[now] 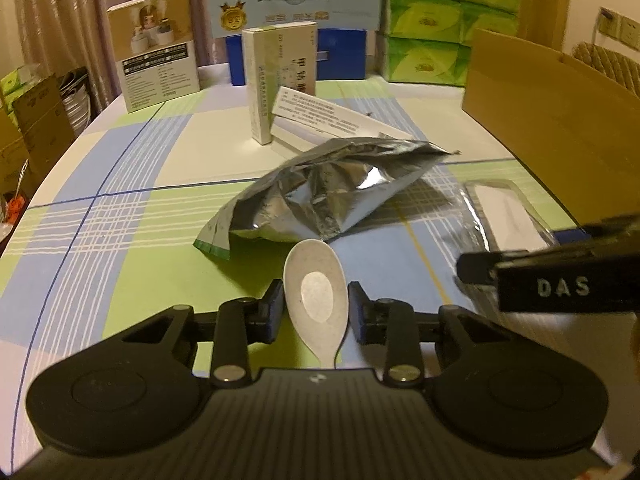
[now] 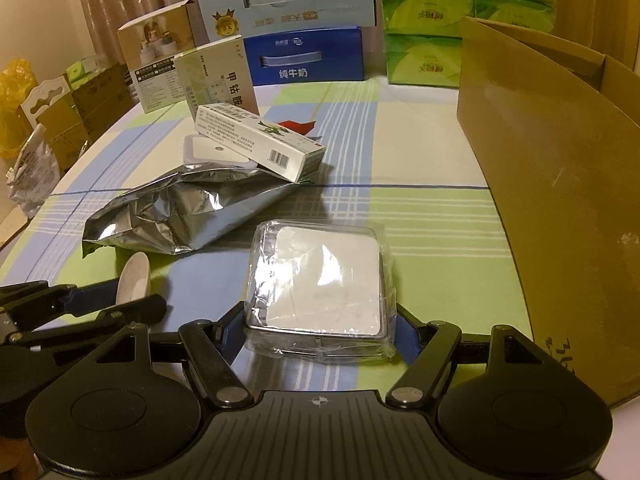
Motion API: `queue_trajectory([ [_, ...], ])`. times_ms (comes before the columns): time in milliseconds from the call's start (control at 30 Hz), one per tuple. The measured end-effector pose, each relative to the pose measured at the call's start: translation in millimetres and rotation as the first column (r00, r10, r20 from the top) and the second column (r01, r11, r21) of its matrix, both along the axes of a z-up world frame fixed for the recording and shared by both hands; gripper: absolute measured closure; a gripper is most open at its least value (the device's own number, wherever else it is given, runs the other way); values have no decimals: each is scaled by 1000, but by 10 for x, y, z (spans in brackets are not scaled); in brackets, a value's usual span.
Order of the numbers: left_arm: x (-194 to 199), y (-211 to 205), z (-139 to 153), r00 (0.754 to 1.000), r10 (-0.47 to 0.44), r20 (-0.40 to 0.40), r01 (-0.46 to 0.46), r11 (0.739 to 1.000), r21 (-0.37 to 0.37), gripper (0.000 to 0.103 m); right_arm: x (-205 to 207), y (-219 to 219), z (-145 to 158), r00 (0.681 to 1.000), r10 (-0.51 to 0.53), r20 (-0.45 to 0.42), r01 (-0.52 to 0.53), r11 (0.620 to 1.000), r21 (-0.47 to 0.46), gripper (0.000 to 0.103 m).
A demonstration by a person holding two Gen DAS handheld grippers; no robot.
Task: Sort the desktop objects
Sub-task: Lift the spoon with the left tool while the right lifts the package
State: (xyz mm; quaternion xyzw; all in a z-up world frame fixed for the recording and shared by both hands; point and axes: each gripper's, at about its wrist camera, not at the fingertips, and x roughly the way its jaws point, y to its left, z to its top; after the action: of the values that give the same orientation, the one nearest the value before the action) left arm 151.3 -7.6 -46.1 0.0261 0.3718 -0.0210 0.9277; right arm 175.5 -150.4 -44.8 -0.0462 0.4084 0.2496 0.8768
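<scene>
A white spoon (image 1: 316,292) lies bowl-up on the checked tablecloth (image 1: 120,240), and my left gripper (image 1: 316,308) is shut on the sides of its bowl. Just beyond it lies a crumpled silver foil bag (image 1: 320,196). In the right wrist view, my right gripper (image 2: 320,334) is shut on a flat white square box in clear wrap (image 2: 320,280), with a pad against each side. The left gripper (image 2: 80,308) and the spoon (image 2: 134,276) appear at that view's lower left.
An open brown cardboard box (image 2: 560,180) stands along the right side. A long white medicine box (image 2: 256,140) lies across a white pad behind the foil bag (image 2: 180,212). An upright medicine box (image 1: 276,80), a blue milk carton (image 1: 296,20) and green tissue packs (image 1: 448,20) line the back.
</scene>
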Motion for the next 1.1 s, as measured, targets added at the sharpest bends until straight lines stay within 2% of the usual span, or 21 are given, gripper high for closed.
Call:
queue_trajectory([
  [367, -145, -110, 26, 999, -42, 3, 42, 999, 14, 75, -12, -27, 71, 999, -13, 32, 12, 1000, 13, 33],
  [1100, -318, -79, 407, 997, -48, 59, 47, 999, 18, 75, -150, -117, 365, 995, -36, 88, 31, 997, 64, 33],
])
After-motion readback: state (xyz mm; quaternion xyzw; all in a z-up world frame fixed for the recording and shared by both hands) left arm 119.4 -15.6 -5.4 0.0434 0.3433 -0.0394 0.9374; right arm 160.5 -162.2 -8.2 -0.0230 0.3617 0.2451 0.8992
